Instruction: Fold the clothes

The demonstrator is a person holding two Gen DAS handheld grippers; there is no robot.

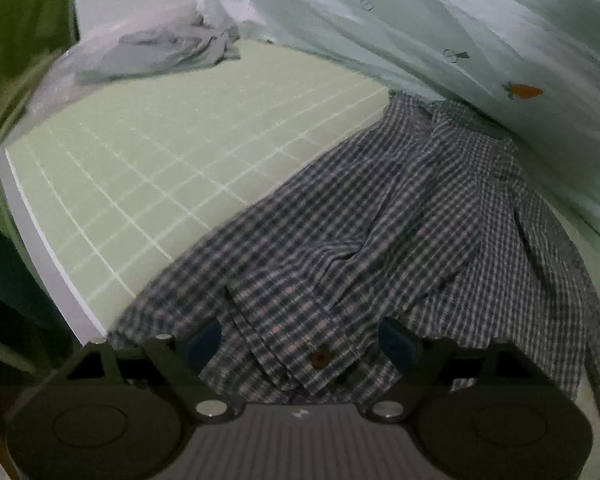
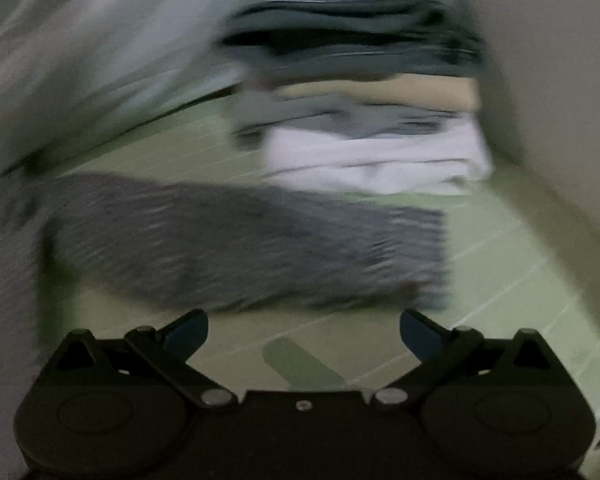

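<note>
A dark checked shirt point(image 1: 380, 220) lies rumpled on the pale green grid mat point(image 1: 160, 152), stretching from the near edge toward the far right. My left gripper point(image 1: 300, 340) hovers over the shirt's near end with its jaws wide apart. A fold with a brown button point(image 1: 319, 358) lies between the blue pads point(image 1: 204, 340), and they do not press on it. In the blurred right wrist view, my right gripper point(image 2: 304, 328) stands open above bare mat point(image 2: 500, 280). The shirt point(image 2: 240, 240) is a grey smear just beyond its fingertips.
A stack of folded clothes point(image 2: 372, 120) sits behind the shirt. A pale sheet with a carrot print point(image 1: 460, 40) drapes along the mat's far side. A crumpled grey garment in clear plastic point(image 1: 160, 52) lies at the far left corner. The mat's edge point(image 1: 40, 240) drops off at left.
</note>
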